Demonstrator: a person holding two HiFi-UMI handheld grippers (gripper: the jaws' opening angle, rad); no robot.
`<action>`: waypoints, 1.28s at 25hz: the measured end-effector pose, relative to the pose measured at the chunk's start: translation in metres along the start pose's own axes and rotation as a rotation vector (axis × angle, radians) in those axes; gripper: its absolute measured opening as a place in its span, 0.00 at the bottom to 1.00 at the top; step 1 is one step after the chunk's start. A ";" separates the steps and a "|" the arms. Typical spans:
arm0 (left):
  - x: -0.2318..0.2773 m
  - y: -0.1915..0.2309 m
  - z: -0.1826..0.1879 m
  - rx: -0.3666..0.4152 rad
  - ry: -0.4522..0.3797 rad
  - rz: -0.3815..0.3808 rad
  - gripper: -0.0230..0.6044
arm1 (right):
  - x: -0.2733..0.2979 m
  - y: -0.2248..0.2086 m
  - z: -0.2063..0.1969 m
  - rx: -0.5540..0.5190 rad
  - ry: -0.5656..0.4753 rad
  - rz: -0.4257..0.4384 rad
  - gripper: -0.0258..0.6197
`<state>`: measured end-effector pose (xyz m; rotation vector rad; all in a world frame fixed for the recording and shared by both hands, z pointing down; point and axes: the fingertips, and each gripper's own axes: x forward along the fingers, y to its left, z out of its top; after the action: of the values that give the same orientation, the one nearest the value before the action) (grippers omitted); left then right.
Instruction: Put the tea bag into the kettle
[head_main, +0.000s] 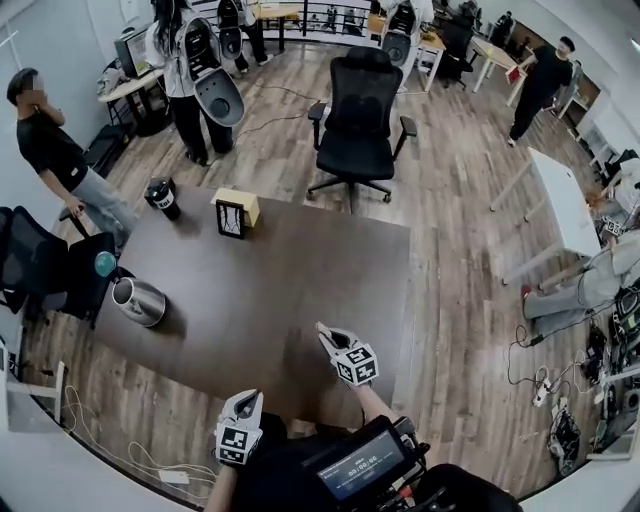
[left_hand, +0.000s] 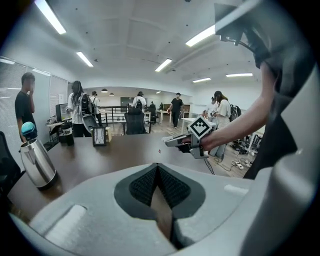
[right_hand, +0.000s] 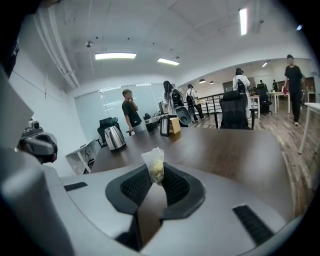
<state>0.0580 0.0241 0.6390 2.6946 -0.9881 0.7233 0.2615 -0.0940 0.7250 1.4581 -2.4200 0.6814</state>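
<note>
The right gripper (head_main: 323, 331) has its jaws closed on a small translucent tea bag (right_hand: 154, 164), pinched by its lower end so that most of the bag stands up above the pads. The left gripper (left_hand: 157, 167) has its jaws together with nothing between them and sits near the person's body at the near table edge. The steel kettle (head_main: 138, 300) stands well apart from both, at the left edge of the dark table (head_main: 300, 250), a teal knob (head_main: 105, 263) just above it; whether the lid stands fully open I cannot tell.

The step in hand looks like carrying the bag across to the kettle. To do it well, keep the pinch firm, since the bag is light and thin, and travel above the tabletop. Bring the jaws right over the mouth, tip them downward so the bag points into the opening, and only then part them. The free left gripper could steady the kettle or hold the lid back if needed
</note>
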 end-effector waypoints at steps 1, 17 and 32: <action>0.005 -0.004 0.004 0.012 -0.002 -0.014 0.03 | -0.010 0.000 0.003 0.007 -0.021 -0.003 0.13; 0.090 -0.107 0.060 0.176 -0.075 -0.245 0.03 | -0.179 0.000 0.043 0.013 -0.317 -0.070 0.11; 0.096 -0.152 0.092 0.184 -0.139 -0.287 0.03 | -0.241 0.035 0.073 -0.040 -0.478 -0.010 0.11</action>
<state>0.2547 0.0562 0.6069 2.9933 -0.5643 0.6033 0.3484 0.0690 0.5496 1.7801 -2.7425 0.3010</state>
